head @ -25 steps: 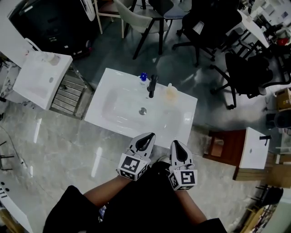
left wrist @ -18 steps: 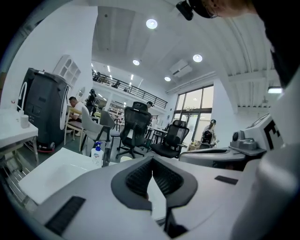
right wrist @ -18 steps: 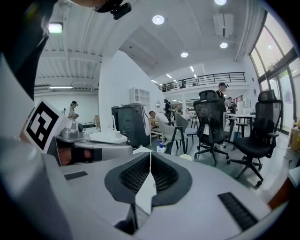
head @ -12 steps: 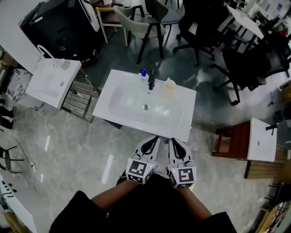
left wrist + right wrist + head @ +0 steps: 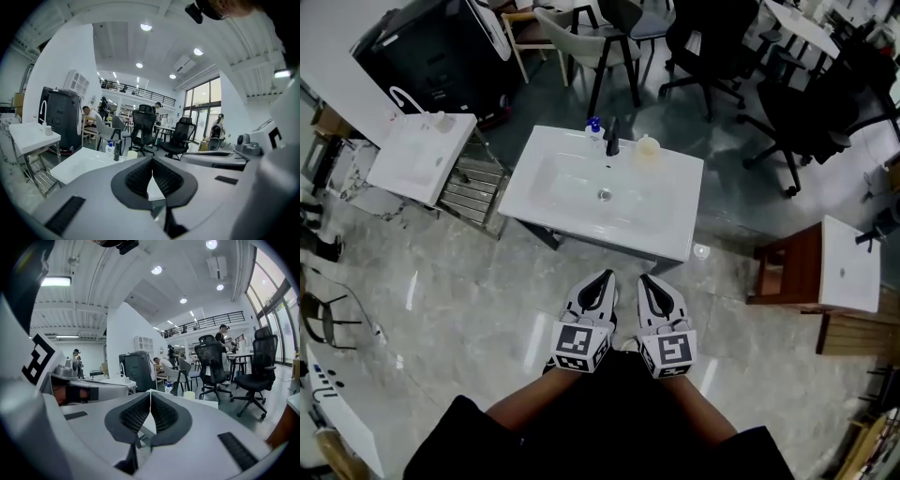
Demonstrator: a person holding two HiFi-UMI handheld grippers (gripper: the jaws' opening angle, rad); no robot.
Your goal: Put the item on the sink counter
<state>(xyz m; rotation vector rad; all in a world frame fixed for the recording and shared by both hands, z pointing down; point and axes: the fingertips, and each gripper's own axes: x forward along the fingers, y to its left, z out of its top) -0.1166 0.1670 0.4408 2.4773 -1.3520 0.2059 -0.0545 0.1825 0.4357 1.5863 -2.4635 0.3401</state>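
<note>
The white sink counter (image 5: 675, 220) stands on the grey floor ahead of me, with a black faucet (image 5: 612, 138) at its far edge. A blue-capped bottle (image 5: 594, 128) stands left of the faucet and a pale cup (image 5: 647, 146) right of it. My left gripper (image 5: 603, 278) and right gripper (image 5: 646, 280) are side by side over the floor, short of the counter's front edge. Both are shut with nothing between the jaws. In the left gripper view the shut left gripper (image 5: 151, 161) points toward the counter (image 5: 79, 164); the right gripper (image 5: 150, 396) does likewise, with the bottle (image 5: 168, 387) ahead.
A smaller white basin (image 5: 422, 155) on a metal rack stands at the left, beside a black cabinet (image 5: 431, 47). Chairs (image 5: 591, 42) and office chairs (image 5: 806, 103) crowd behind the counter. A wooden stand with a white top (image 5: 848, 262) is at the right.
Both grippers, still shut and side by side, have drawn back from over the counter's front edge to above the floor. The counter now lies farther ahead.
</note>
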